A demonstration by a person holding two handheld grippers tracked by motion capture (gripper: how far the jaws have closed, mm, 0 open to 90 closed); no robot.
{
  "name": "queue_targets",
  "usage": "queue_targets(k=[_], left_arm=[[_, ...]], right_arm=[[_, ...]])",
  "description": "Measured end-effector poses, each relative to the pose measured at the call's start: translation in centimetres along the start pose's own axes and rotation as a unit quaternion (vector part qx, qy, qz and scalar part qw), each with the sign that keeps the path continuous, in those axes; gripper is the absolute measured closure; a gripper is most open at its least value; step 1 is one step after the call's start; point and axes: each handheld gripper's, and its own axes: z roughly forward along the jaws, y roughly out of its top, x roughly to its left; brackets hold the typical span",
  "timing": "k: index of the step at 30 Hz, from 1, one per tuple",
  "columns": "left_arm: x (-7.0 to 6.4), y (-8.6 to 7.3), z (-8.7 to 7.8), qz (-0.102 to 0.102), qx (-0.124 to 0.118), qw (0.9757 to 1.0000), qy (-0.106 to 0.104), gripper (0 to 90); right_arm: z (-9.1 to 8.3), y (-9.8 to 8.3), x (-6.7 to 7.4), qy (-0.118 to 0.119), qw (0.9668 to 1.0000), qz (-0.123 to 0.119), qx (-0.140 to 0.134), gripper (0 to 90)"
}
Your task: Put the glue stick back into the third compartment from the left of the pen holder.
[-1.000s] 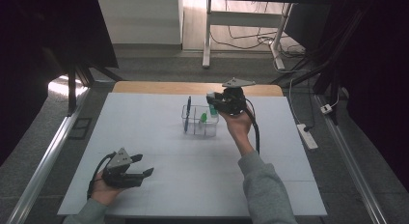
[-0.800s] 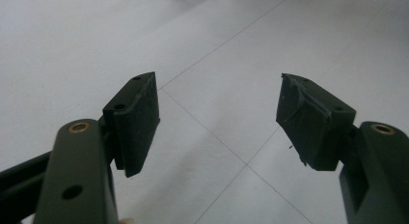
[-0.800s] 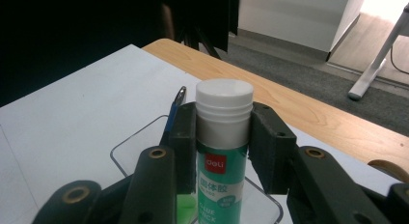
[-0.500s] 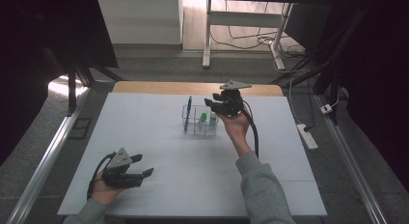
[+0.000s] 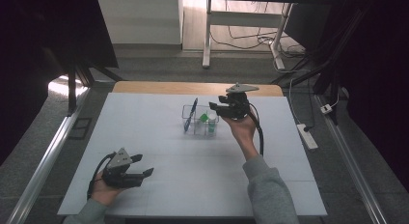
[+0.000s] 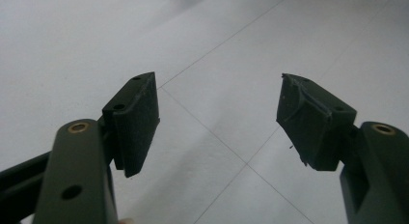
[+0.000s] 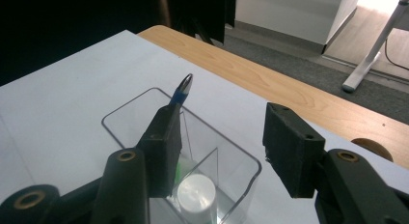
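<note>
Right gripper (image 5: 215, 107) hung above the right end of a clear divided organizer (image 5: 199, 123) that stood at mid-table, toward the far side of the white table (image 5: 144, 137). Its jaws had just been opening; they stood spread with nothing between the pads, as the right gripper view confirmed, where the right gripper (image 7: 222, 137) looked down over the organizer's (image 7: 241, 173) rim. In that view a white-capped item (image 7: 195, 192) stood upright in the nearest compartment, a bit of green (image 7: 179, 168) showing beside it, partly hidden by one jaw. A blue pen (image 5: 193, 113) leaned in the organizer's left end, tip up and tilted away from the gripper; its top (image 7: 184, 86) rose just past the jaw in the right gripper view. From the high view a green object (image 5: 204, 117) and the white-capped item (image 5: 212, 119) sat in the right-hand compartments; what exactly they were could not be told. Left gripper (image 5: 144, 166) rested low at the near left of the table, well apart from the organizer, held in the left hand (image 5: 103, 188). Its jaws were spread wide and empty, only bare tabletop (image 6: 217, 89) between the pads of the left gripper (image 6: 217, 113).
</note>
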Motion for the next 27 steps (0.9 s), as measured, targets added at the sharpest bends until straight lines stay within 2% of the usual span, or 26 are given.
queue_targets(k=[13, 27], left_arm=[[0.1, 0.0, -0.1, -0.003, -0.003, 1.0, 0.001, 31.4], [0.2, -0.1, -0.2, -0.007, -0.008, 0.9999, -0.002, 31.4]], right_arm=[[-2.1, -2.1, 0.2, 0.027, 0.9994, -0.014, 0.016, 48.1], [-5.5, -5.2, 0.8, 0.047, 0.9975, -0.027, 0.046, 47.1]])
